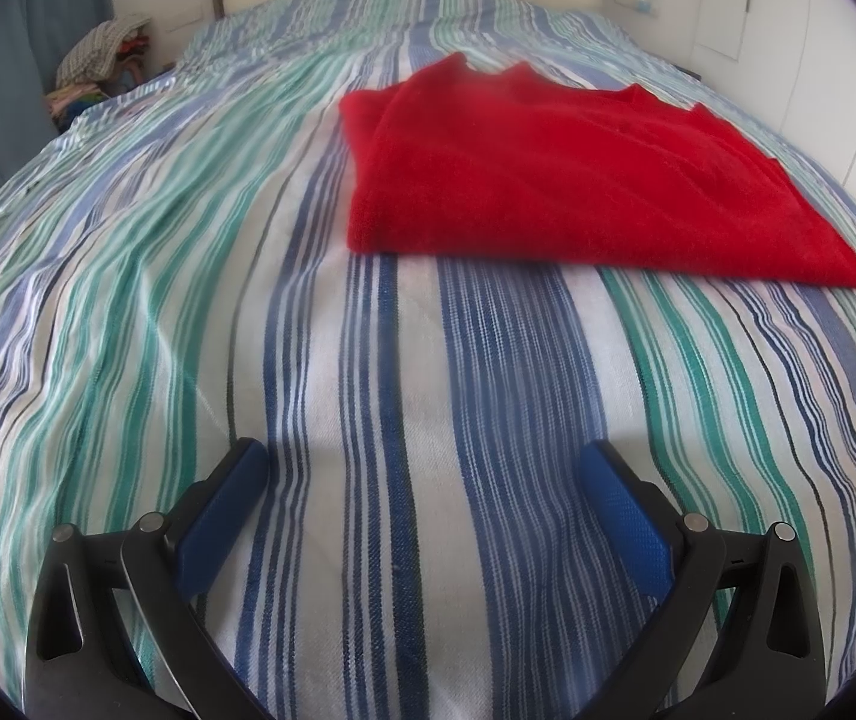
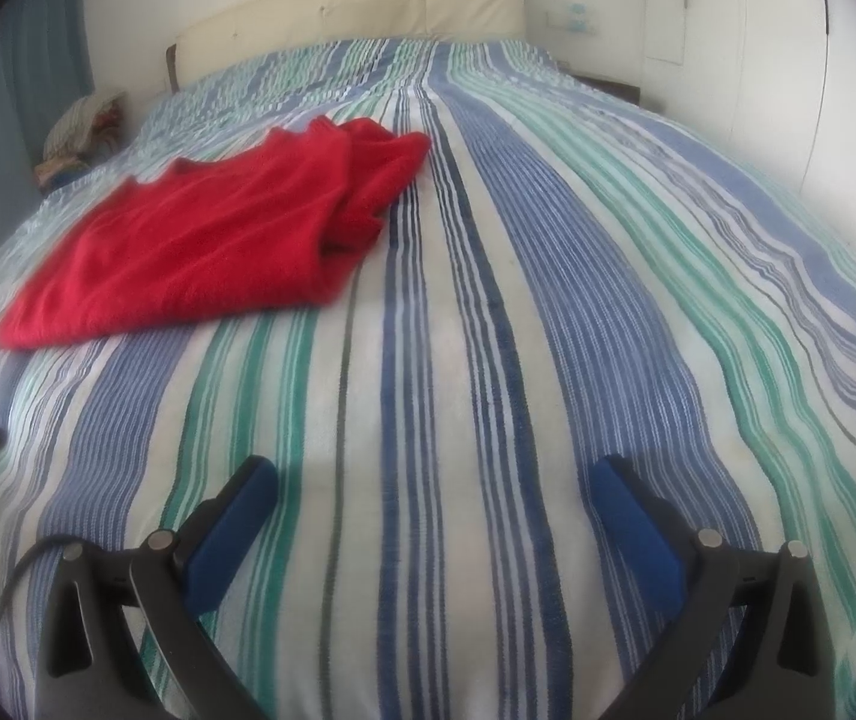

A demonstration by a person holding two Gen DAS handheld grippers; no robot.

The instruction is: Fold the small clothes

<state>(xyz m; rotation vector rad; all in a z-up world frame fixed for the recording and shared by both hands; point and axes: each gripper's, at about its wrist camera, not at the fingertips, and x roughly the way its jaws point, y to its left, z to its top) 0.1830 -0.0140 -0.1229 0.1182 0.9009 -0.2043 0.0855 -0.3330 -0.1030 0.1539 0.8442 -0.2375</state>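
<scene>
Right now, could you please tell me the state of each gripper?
Left gripper: open, holding nothing, above the striped bedspread.
Right gripper: open, holding nothing, clear of the red garment.

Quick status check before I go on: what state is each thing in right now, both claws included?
Red garment: folded over, lying flat on the bedspread, untouched.
Left claw: open, empty, over bare bedspread.
Right claw: open, empty, short of the garment.
Striped bedspread: spread out, lightly wrinkled.
Clothes pile: heaped beside the bed.
</scene>
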